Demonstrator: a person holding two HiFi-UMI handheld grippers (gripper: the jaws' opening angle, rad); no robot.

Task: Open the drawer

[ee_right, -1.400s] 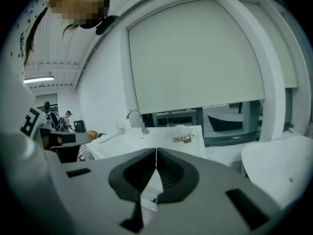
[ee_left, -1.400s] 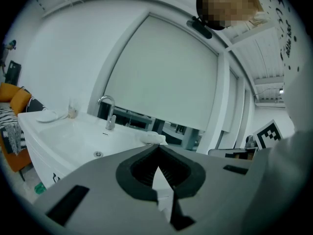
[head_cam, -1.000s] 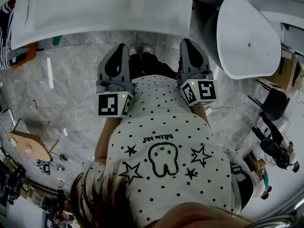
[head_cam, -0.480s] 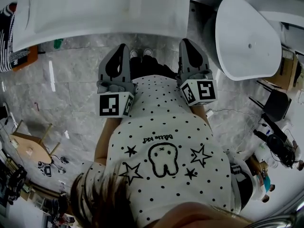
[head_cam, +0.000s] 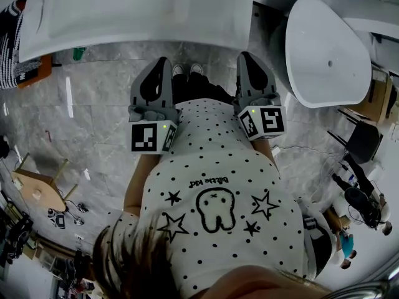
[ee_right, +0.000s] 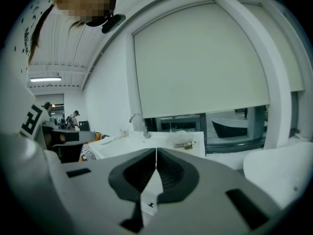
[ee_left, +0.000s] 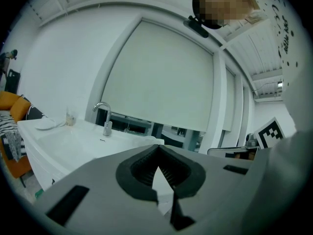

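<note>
Ahead, sink counter [head_cam: 212, 14] lies crosswise to left gripper [head_cam: 163, 61].

Left claw [head_cam: 163, 62] beside right claw [head_cam: 244, 56], washbasin [head_cam: 187, 11] ahead, bathtub [head_cam: 324, 48] to its right

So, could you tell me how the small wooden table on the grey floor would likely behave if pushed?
The small wooden table looks stiff and probably light, with thin legs. On the glossy grey floor it would likely slide rather than grip. Its splayed legs should resist tipping.
</note>
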